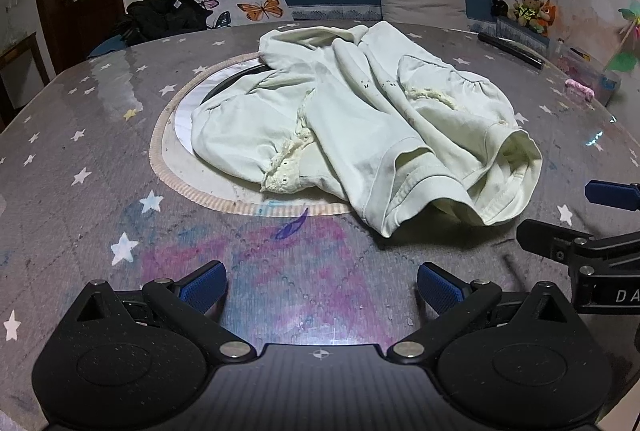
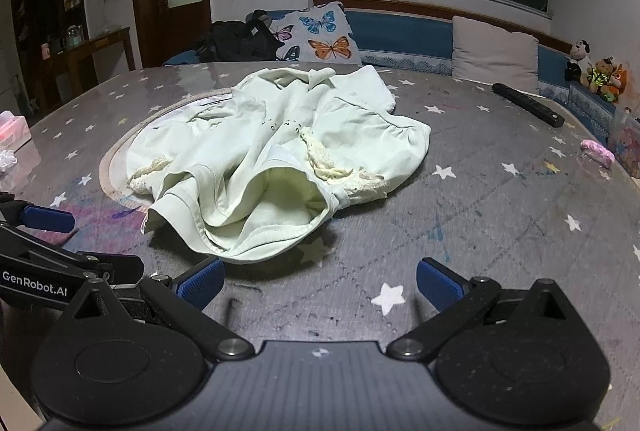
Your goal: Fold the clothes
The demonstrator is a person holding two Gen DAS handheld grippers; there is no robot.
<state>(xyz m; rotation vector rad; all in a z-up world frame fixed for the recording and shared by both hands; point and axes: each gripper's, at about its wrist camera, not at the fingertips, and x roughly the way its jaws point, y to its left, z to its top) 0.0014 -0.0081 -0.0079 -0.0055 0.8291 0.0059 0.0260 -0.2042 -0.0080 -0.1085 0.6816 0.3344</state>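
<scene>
While both grippers gape, the crumpled garment lies just ahead

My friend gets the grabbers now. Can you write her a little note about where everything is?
Left gripper: open, empty, low over the star-print table, short of the garment.
Right gripper: open, empty, beside the left one, also short of it.
Pale green garment: crumpled in a heap mid-table, partly over the round mat, open hem facing the grippers.
Done: no folds yet.
Left: spread it flat, then fold. The black remote and pink item at the right lie apart from the garment.
</scene>
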